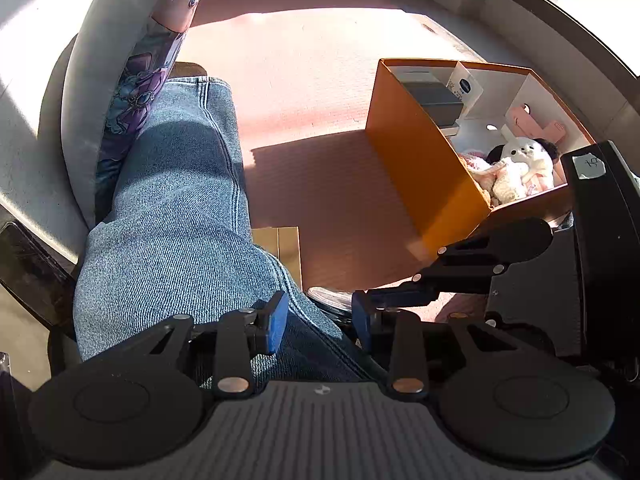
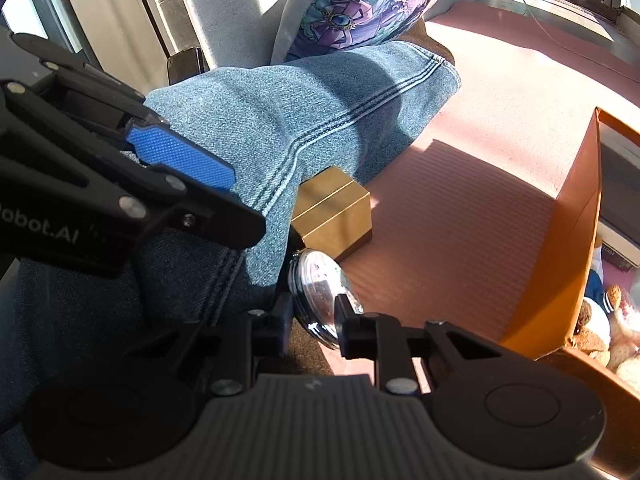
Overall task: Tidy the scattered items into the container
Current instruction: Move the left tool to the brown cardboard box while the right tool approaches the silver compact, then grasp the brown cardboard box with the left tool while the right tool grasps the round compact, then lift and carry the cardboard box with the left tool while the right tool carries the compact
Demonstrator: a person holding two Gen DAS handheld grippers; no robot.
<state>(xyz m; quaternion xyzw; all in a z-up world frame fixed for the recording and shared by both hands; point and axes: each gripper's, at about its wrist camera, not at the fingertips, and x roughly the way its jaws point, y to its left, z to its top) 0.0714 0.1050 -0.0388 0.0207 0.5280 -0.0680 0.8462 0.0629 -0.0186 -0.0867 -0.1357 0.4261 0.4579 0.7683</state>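
An orange box (image 1: 416,160) with white dividers stands on the pink mat; it holds a white plush toy (image 1: 520,168), grey boxes and a pink item. Its orange wall also shows in the right wrist view (image 2: 568,240). My right gripper (image 2: 312,320) is shut on a round silver tin (image 2: 320,292) low over the mat, next to a gold box (image 2: 332,208). My left gripper (image 1: 320,320) is open and empty above a denim-clad leg (image 1: 180,200); the tin's rim (image 1: 328,294) shows just beyond its fingers. The left gripper's blue pad (image 2: 180,156) shows in the right wrist view.
A person's jeans leg (image 2: 320,112) lies across the mat beside the gold box. A patterned cushion (image 1: 152,60) leans at the far left. A pink mat (image 1: 320,60) covers the floor. A window frame (image 1: 560,8) runs behind the orange box.
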